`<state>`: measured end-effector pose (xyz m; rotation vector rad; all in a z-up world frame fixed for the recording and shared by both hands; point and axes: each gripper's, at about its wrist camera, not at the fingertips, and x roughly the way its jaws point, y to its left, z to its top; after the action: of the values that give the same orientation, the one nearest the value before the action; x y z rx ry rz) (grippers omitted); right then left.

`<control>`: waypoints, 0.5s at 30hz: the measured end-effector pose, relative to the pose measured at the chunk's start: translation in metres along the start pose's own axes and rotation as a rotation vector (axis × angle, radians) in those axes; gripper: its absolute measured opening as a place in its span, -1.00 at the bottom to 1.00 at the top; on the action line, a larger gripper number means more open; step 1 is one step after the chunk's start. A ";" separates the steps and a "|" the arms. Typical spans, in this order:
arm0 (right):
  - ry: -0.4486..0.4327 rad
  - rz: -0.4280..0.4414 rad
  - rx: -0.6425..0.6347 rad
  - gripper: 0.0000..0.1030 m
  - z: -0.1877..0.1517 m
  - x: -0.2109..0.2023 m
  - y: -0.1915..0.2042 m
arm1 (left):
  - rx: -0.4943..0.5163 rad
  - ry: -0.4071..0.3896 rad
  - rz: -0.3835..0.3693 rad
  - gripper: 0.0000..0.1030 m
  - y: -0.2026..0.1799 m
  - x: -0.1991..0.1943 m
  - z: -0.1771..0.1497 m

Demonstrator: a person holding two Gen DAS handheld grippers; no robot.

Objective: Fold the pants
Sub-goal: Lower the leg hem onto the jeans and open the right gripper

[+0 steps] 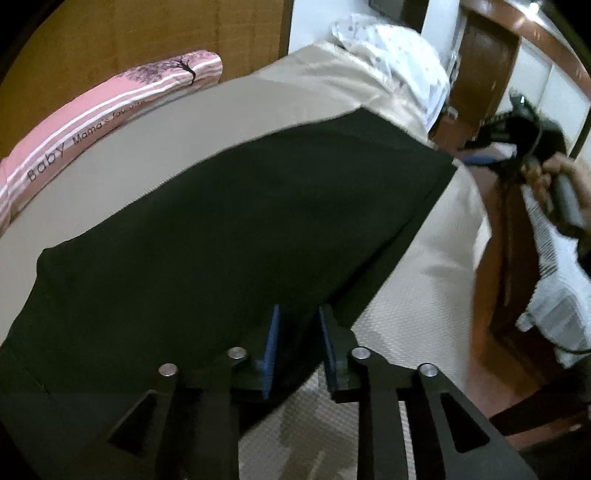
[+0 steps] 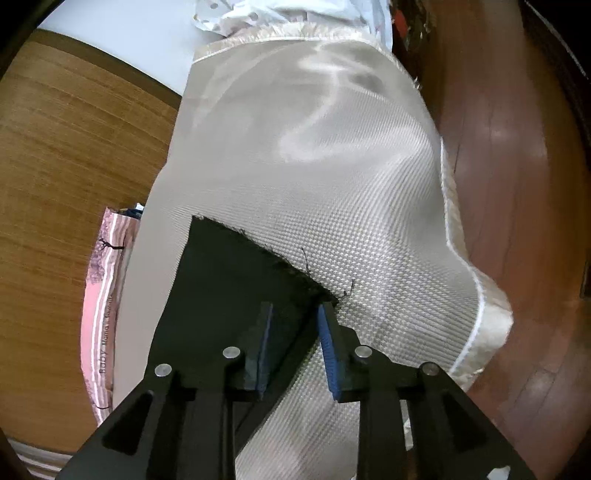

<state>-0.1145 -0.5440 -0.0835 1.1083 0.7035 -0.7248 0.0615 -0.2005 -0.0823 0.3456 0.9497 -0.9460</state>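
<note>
The black pants (image 1: 229, 225) lie flat on a beige woven bed cover (image 1: 417, 317). My left gripper (image 1: 297, 314) is open, its blue-padded fingers astride the near edge of the pants. In the right wrist view a frayed hem corner of the pants (image 2: 236, 273) lies on the cover (image 2: 332, 166). My right gripper (image 2: 293, 310) is open, its fingers astride that hem corner. The right gripper also shows in the left wrist view (image 1: 532, 147), held in a hand at the far right.
A pink striped pillow (image 1: 96, 122) lies along the far side of the bed against a wooden headboard (image 1: 110, 33). A white spotted cloth (image 1: 399, 55) sits at the bed's end. Reddish wooden floor (image 2: 517, 206) lies to the right.
</note>
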 end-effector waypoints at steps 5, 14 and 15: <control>-0.035 0.014 -0.071 -0.53 -0.003 -0.018 0.030 | -0.030 -0.091 0.006 -0.21 0.026 -0.038 0.000; 0.124 0.160 -0.346 -0.53 -0.055 0.021 0.154 | -0.232 -0.140 0.257 -0.14 0.117 -0.057 -0.013; 0.154 0.172 -0.385 -0.53 -0.065 0.029 0.169 | -0.240 -0.136 0.273 -0.14 0.123 -0.057 -0.016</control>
<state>0.0295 -0.4408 -0.0362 0.8623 0.8274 -0.3397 0.1397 -0.0906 -0.0620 0.1976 0.8554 -0.5914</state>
